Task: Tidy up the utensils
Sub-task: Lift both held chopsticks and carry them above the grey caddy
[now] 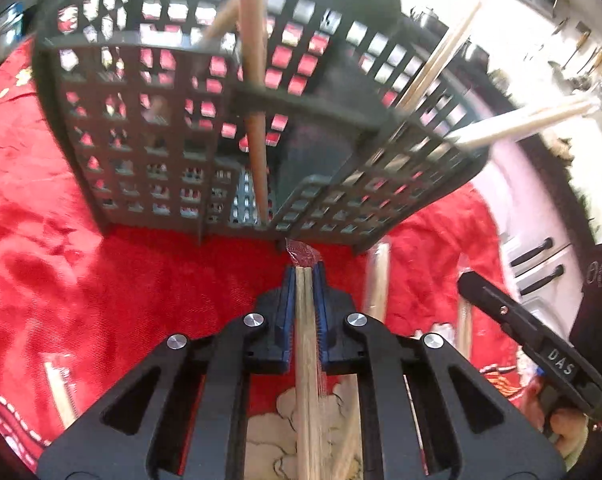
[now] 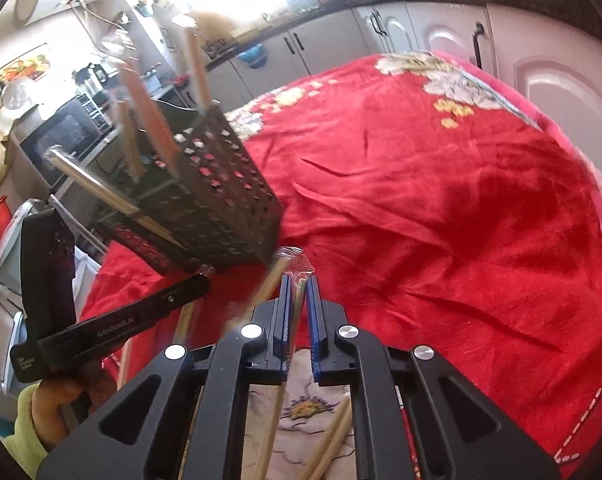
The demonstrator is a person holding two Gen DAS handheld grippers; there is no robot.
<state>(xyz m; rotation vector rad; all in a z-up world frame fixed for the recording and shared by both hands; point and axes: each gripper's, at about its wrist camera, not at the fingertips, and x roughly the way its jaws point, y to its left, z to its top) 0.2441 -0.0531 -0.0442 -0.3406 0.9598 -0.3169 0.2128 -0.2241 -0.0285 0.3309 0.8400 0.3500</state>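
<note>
A dark perforated utensil basket (image 1: pixel 149 128) stands on the red cloth (image 1: pixel 61 248) and holds several wooden chopsticks (image 1: pixel 253 80). My left gripper (image 1: pixel 304 276) is shut on a wrapped pair of chopsticks (image 1: pixel 307 340) just in front of the basket's base. In the right wrist view the basket (image 2: pixel 221 200) is at left. My right gripper (image 2: pixel 297 284) is shut on a wrapped pair of chopsticks (image 2: pixel 299 300), its plastic tip (image 2: pixel 297 264) near the basket's corner.
More wrapped chopsticks lie on the cloth (image 1: pixel 377 280) and below my right gripper (image 2: pixel 333 440). The other gripper's body shows at right (image 1: pixel 533 344) and at left (image 2: pixel 113 328). Kitchen cabinets (image 2: pixel 421 32) stand behind the table.
</note>
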